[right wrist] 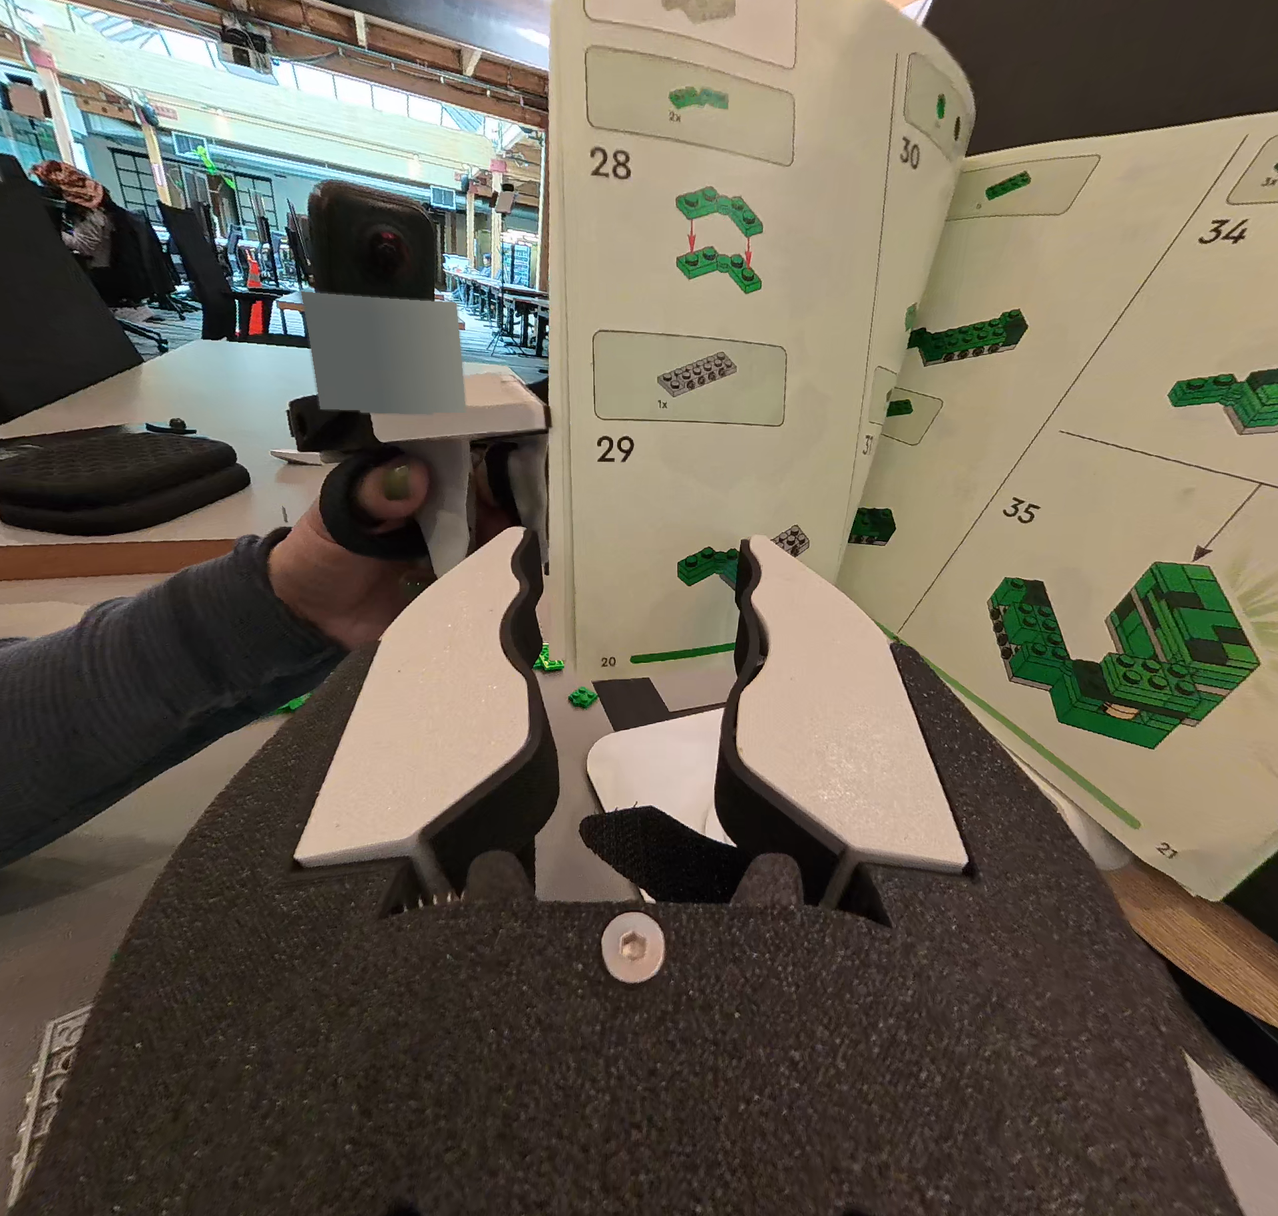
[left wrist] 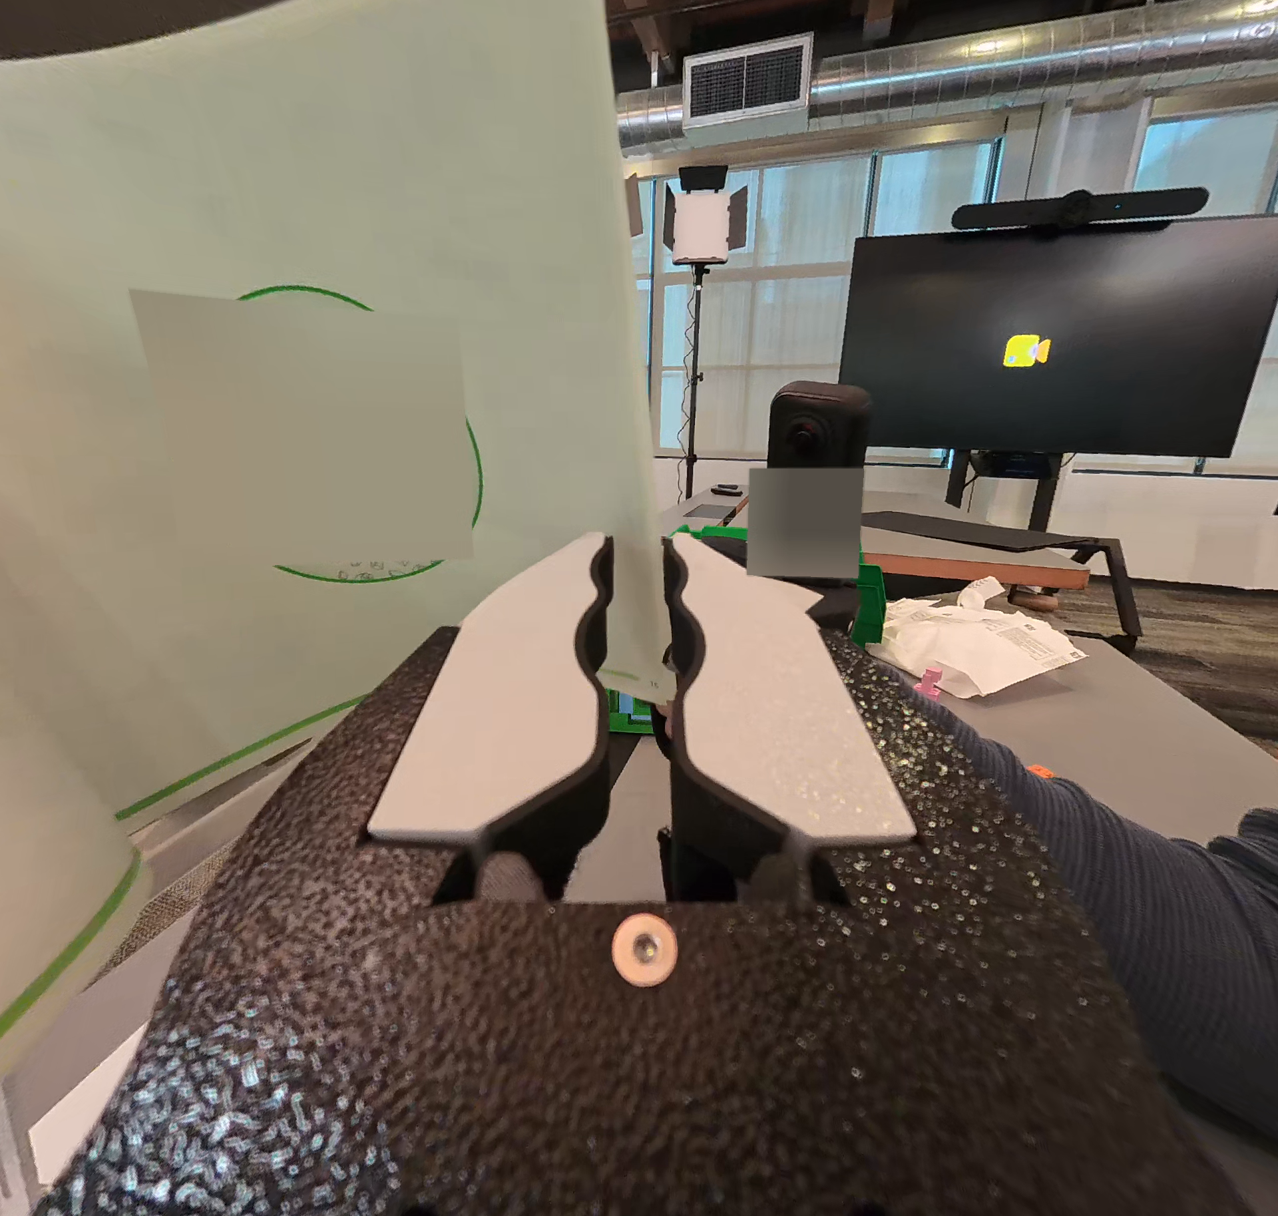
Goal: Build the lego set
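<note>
The booklet [right wrist: 698, 325] of the lego set stands open on the grey table [left wrist: 1079, 719], with one pale green page lifted upright and curved and the next pages lying open to its right, showing drawings of green bricks. In the left wrist view we see the back of this page filling the left side, and our left gripper [left wrist: 637, 602] is nearly closed on its lower edge, so the page is pinched between the two white fingers [left wrist: 525, 692]. Behind it a green lego piece [left wrist: 868, 602] stands on the table, then crumpled white bags [left wrist: 982, 643] and a small pink brick [left wrist: 929, 683] further right. In the right wrist view, a hand [right wrist: 332, 581] at the left holds the other gripper against the page edge. Loose green bricks [right wrist: 581, 697] lie on the table near the page foot. Our right gripper [right wrist: 640, 560] is wide open and holds nothing; it is just before the page, with a white bag [right wrist: 657, 775] below between the fingers.
</note>
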The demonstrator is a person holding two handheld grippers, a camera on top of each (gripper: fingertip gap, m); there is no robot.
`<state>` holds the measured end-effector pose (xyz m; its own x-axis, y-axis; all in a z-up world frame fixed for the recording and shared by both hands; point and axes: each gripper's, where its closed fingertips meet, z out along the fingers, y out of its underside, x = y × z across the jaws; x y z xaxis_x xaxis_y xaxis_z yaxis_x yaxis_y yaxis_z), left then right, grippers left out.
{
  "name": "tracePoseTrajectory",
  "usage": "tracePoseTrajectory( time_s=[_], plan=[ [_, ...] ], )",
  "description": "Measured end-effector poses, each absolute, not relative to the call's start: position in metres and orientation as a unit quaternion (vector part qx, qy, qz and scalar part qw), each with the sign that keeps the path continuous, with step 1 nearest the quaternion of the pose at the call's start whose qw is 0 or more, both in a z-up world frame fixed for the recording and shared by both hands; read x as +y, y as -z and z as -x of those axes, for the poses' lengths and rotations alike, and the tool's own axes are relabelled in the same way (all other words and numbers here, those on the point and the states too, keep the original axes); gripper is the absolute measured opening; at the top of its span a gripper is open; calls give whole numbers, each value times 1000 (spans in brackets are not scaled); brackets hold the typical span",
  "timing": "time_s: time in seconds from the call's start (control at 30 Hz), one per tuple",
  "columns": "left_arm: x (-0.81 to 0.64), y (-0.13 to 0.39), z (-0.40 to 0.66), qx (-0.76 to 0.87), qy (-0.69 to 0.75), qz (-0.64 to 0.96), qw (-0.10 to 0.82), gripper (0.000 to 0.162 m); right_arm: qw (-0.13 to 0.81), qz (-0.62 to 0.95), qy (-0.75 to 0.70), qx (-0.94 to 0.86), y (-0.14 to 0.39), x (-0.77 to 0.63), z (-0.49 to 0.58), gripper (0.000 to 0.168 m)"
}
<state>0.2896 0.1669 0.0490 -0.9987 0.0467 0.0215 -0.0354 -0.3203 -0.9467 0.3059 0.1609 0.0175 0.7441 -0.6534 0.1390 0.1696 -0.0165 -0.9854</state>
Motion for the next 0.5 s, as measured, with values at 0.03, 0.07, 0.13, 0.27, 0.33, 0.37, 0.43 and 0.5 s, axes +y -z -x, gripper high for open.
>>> tracePoseTrajectory(
  time_s=[0.03, 0.07, 0.13, 0.27, 0.33, 0.37, 0.43, 0.5],
  plan=[
    [168, -49, -289, -582, -813, 6, 26, 12, 676, 644, 304, 188, -18, 161, -306, 53],
    [168, -49, -290, -581, -814, 6, 27, 12, 676, 645, 304, 187, -18, 161, -306, 53],
    [168, -49, -289, -581, -814, 6, 28, 11, 676, 645, 302, 187, -18, 162, -306, 53],
    [164, -47, -289, -588, -808, 6, 25, 7, 675, 647, 301, 186, -17, 163, -306, 53],
    [163, -46, -289, -592, -806, 6, 27, 4, 675, 647, 301, 186, -17, 163, -306, 53],
    [162, -46, -288, -592, -805, 8, 28, 4, 675, 647, 301, 186, -17, 163, -306, 53],
    [163, -46, -288, -591, -806, 10, 30, 4, 676, 647, 301, 186, -18, 162, -306, 53],
    [163, -46, -287, -590, -807, 11, 31, 4, 677, 646, 301, 186, -18, 162, -306, 53]
  ],
)
